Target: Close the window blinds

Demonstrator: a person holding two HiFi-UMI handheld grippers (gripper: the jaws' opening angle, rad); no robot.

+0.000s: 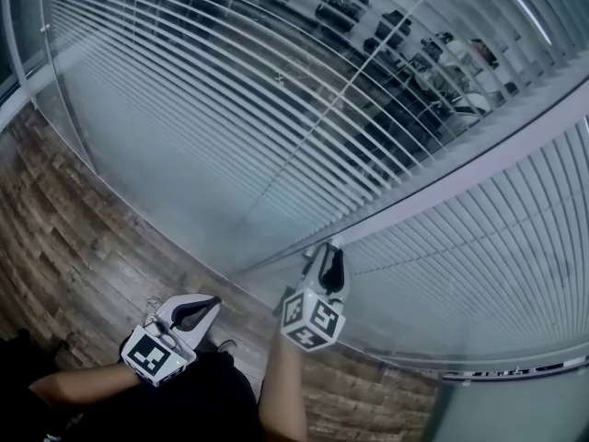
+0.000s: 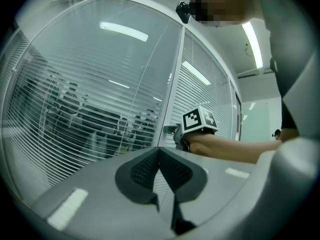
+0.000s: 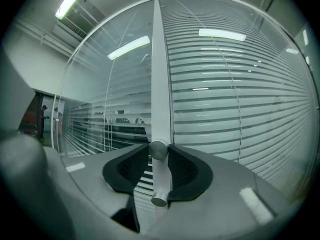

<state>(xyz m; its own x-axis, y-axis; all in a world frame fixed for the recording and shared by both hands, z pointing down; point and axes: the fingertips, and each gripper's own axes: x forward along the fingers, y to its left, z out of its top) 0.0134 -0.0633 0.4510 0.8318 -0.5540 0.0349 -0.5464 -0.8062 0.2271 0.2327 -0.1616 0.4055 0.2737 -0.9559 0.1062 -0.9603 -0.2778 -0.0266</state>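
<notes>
Jaws of the right hand-held gripper [image 1: 329, 252] sit closed on a small metal knob [image 3: 159, 184], with a pad against each side as far as the right gripper view shows. The knob is a short cylinder that sticks straight out of the upright post [image 3: 160, 74] between two glass panes. Its long axis points away from the window toward the person, roughly level. The left hand-held gripper [image 2: 159, 153] is held back to the left, apart from the glass, its jaws together with nothing between them.

Behind the glass left of the post, the left blind [image 1: 230, 99] has slats running level across the pane, long axis side to side. They are tilted flat enough that office chairs [image 1: 345, 3] in the room beyond show through the gaps, so this blind reads as open. Right of the post, the right blind [image 1: 497, 238] has slats running the same way but overlapping into a nearly solid pale surface. It looks closed, or close to it. A wooden floor [image 1: 74, 238] lies below.

Judging by this, the work on the left blind is only at its start. The knob is grasped, and turning it is probably what remains, until the slats overlap and the room behind is hidden.
</notes>
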